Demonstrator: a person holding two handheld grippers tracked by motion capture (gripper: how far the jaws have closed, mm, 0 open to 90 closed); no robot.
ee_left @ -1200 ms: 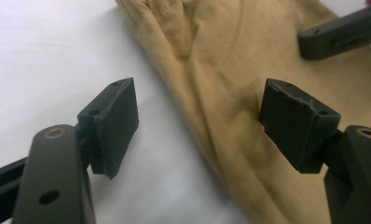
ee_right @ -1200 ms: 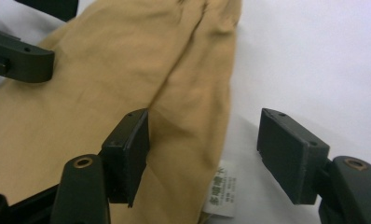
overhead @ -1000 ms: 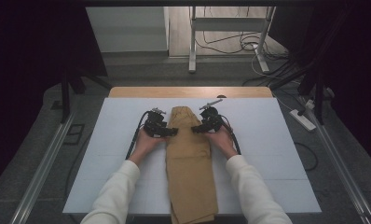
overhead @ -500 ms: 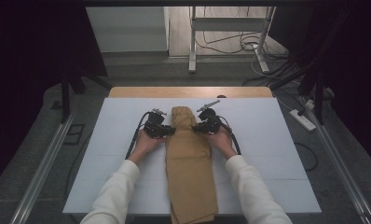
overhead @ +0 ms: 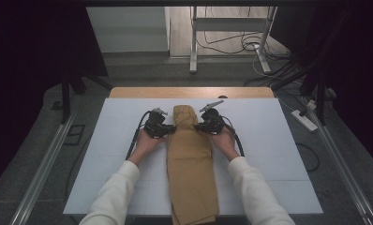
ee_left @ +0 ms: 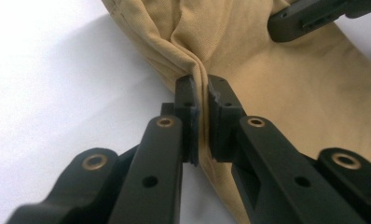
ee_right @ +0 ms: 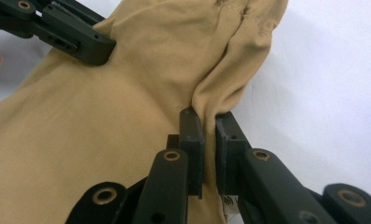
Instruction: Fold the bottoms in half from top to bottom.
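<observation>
A tan folded garment (overhead: 191,159) lies lengthwise down the middle of the white table board (overhead: 278,140). My left gripper (overhead: 171,127) is at its left edge near the far end. Its jaws have just been closing and are shut on a raised fold of the tan cloth (ee_left: 277,93), as the left gripper (ee_left: 201,86) view shows. My right gripper (overhead: 197,126) is at the opposite edge. It has also just been closing, and my right gripper (ee_right: 209,116) pinches a ridge of the cloth (ee_right: 104,116). Each gripper view shows the other gripper's jaw farther off over the fabric.
A wooden strip (overhead: 191,92) borders the board's far side. Metal rails run along the left (overhead: 44,164) and right (overhead: 339,159). A power strip (overhead: 305,120) and cables lie on the floor at right. A stand's legs (overhead: 193,47) rise beyond the table.
Both hands have kept their places at the garment's two edges, and the cloth lies as before.
</observation>
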